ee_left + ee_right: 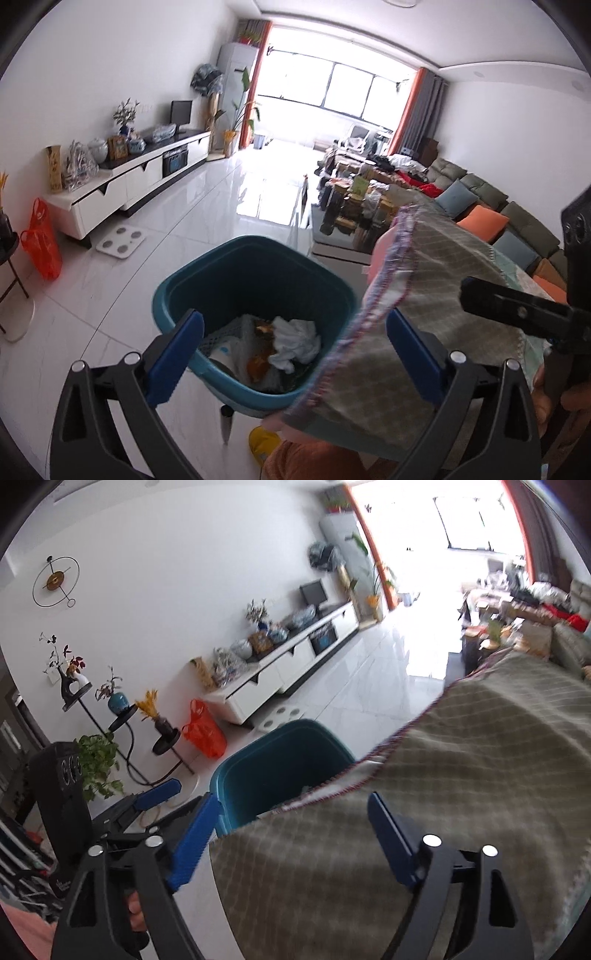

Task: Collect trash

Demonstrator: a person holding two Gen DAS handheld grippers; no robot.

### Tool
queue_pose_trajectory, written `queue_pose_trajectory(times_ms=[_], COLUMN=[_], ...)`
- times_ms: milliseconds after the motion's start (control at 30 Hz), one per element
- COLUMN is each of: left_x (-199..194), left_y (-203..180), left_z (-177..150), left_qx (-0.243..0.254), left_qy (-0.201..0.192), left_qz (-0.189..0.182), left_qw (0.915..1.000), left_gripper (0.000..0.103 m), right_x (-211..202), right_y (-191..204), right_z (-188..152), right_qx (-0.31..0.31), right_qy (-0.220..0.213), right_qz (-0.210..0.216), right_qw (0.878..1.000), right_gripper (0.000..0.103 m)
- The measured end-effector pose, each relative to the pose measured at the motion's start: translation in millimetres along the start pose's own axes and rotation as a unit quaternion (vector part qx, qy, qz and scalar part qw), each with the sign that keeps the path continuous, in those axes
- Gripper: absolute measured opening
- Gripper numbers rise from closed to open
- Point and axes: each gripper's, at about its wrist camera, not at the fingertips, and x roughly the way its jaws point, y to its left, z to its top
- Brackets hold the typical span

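Trash (291, 341) lies at the bottom of a teal bin (255, 258) that stands on the shiny white floor (207, 206). White crumpled paper (297, 339) sits on top of some orange and brown scraps in there.

Going from left to right in the left wrist view, an orange plastic bag (40, 240) leans near a long white cabinet (122, 184) by the wall. A white scale (120, 240) lies flat on the floor just in front of the cabinet. Next comes the bin, in the middle.

The left gripper (295, 354) hangs over the bin with its two blue fingers (177, 354) far apart and nothing between them. A grey checked cloth (424, 295) with a pink and purple edge covers the table on the right and hangs beside the bin. The right gripper (291, 842) is over that cloth. Its fingers are wide apart too, and they hold nothing. Farther right, a green sofa (491, 206) has orange and blue pillows on it.
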Motion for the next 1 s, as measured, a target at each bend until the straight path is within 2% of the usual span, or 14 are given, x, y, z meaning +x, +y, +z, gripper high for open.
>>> queue_pose_trajectory(times_ms=[133, 300, 400, 600, 900, 1000], left_x=[-10, -18, -19, -27, -34, -35], left_y=[-26, -66, -92, -144, -199, -216], left_z=[-4, -9, -13, -19, -30, -33], left_qx=[0.014, 0.049, 0.068, 0.105, 0.134, 0.145], left_qy=[-0.017, -0.046, -0.062, -0.088, -0.116, -0.122], left_qz=[-0.022, -0.043, -0.052, -0.09, -0.134, -0.139], left_qw=[0.9995, 0.9968, 0.9944, 0.9865, 0.9749, 0.972], left_gripper=[0.099, 0.099, 0.099, 0.099, 0.099, 0.099], right_x=[-38, -85, -114, -156, -204, -216], right_y=[-7, -15, -25, -41, -59, -63], right_z=[-14, -39, -56, -85, -115, -123], right_qx=[-0.006, 0.0, 0.004, 0.025, 0.059, 0.064], right_qy=[-0.044, -0.097, -0.128, -0.173, -0.234, -0.245], right_qz=[-0.042, -0.109, -0.161, -0.239, -0.327, -0.345], right_qw=[0.998, 0.989, 0.979, 0.955, 0.914, 0.904], right_gripper=[0.099, 0.099, 0.099, 0.099, 0.099, 0.099])
